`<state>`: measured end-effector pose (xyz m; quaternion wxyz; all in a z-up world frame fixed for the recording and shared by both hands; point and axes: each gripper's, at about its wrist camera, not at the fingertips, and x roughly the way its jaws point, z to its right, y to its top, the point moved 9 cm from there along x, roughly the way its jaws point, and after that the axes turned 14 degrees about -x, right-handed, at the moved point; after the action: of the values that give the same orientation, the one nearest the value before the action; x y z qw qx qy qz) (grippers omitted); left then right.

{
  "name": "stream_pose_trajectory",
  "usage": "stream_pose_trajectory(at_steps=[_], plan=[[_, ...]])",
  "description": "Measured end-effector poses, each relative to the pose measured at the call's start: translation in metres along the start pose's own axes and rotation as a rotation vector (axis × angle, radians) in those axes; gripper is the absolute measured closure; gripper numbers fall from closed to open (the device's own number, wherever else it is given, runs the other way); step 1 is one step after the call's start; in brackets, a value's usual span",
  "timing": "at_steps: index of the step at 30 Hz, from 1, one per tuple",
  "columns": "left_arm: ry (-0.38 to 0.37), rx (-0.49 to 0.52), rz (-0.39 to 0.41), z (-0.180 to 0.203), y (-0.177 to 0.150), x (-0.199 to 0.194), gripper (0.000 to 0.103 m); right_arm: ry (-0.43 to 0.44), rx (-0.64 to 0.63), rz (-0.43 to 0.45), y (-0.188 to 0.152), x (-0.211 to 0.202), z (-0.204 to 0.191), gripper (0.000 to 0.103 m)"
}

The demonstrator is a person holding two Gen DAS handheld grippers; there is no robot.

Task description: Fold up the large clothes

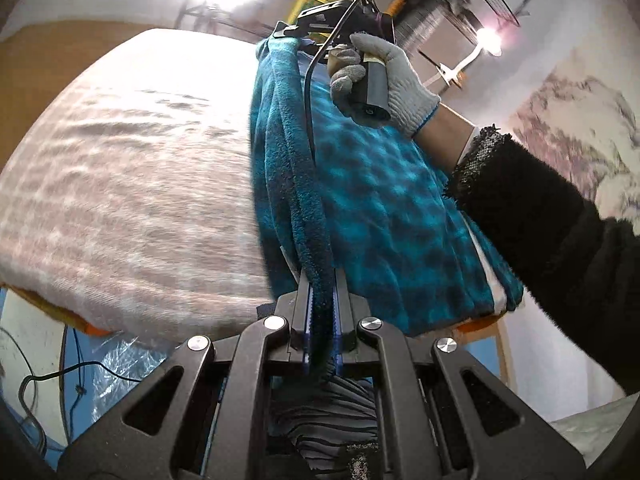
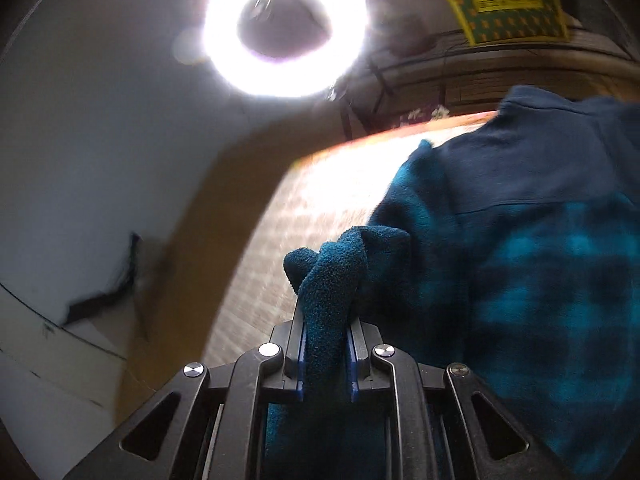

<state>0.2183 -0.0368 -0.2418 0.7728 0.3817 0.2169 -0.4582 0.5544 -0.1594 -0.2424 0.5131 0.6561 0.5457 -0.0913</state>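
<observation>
A large teal and dark blue fleece garment [image 1: 380, 208] lies on a pale pink bed cover [image 1: 128, 184]. My left gripper [image 1: 322, 304] is shut on a bunched fold of its edge, which stretches taut toward the far end. There, in the left wrist view, a gloved hand [image 1: 384, 72] holds my right gripper [image 1: 288, 34], which pinches the other end of the same edge. In the right wrist view my right gripper [image 2: 326, 320] is shut on a thick roll of teal fleece [image 2: 332, 276], with the rest of the garment [image 2: 540, 260] spreading to the right.
A black fuzzy sleeve [image 1: 560, 240] crosses the right side. A bright ring light [image 2: 286, 28] glares above the bed's far edge. Cables [image 1: 48, 384] and clear plastic [image 1: 120, 364] lie on the floor at lower left. A patterned wall [image 1: 580, 120] stands to the right.
</observation>
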Motion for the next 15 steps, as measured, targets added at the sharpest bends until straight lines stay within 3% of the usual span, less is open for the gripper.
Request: stream_pose_trajectory(at_steps=[5,6,8,10,11,15], plan=[[-0.005,0.030,-0.078,0.018,-0.016,0.028,0.098,-0.072,0.077,-0.045,-0.024,-0.027,0.052,0.074],[-0.001,0.044,-0.087,0.021,-0.019,0.033,0.098,-0.107,0.070,-0.053,-0.027,-0.034,0.057,0.064],[0.009,0.074,-0.099,0.026,-0.022,0.040,0.098,-0.193,0.034,-0.073,-0.028,-0.047,0.065,0.055],[0.009,0.079,-0.108,0.029,-0.024,0.045,0.098,-0.219,-0.013,-0.079,-0.024,-0.060,0.060,0.035],[0.009,0.076,-0.113,0.029,-0.024,0.047,0.098,-0.227,-0.032,-0.076,-0.020,-0.063,0.059,0.029],[0.024,0.088,-0.118,0.030,-0.025,0.050,0.098,-0.318,-0.092,-0.158,-0.019,-0.055,0.065,0.027]])
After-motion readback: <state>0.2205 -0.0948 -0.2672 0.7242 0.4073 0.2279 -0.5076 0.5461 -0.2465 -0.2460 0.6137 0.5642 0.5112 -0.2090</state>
